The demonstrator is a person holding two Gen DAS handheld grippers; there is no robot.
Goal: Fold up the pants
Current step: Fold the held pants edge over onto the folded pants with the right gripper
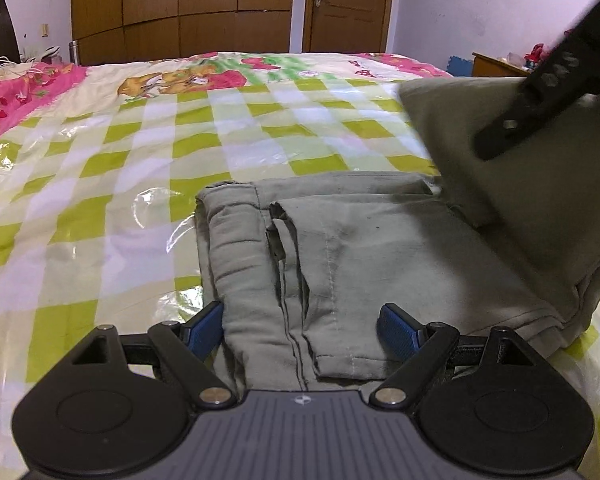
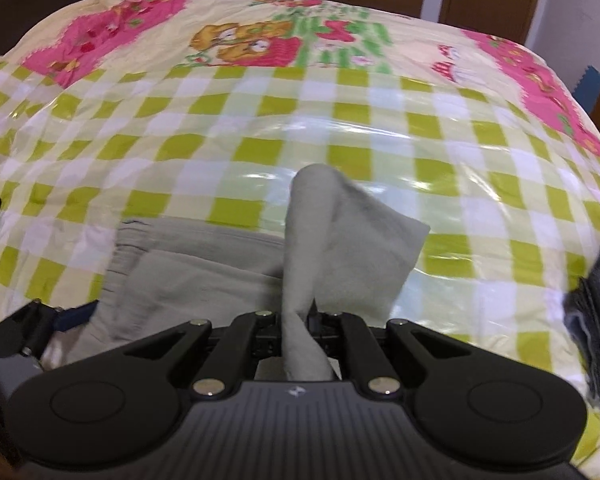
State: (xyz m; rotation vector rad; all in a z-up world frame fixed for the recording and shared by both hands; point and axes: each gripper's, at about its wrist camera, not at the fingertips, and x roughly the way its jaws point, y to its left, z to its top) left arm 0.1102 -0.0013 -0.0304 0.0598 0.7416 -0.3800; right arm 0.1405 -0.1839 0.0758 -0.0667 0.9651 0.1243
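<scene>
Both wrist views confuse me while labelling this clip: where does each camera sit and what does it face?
Left wrist: behind the open left tool, looking over khaki pants on the checked bed cover; the right tool shows top right.
Right wrist: behind the right tool, shut on a lifted pants end.
Shared: pants, bed cover, wooden door.
</scene>
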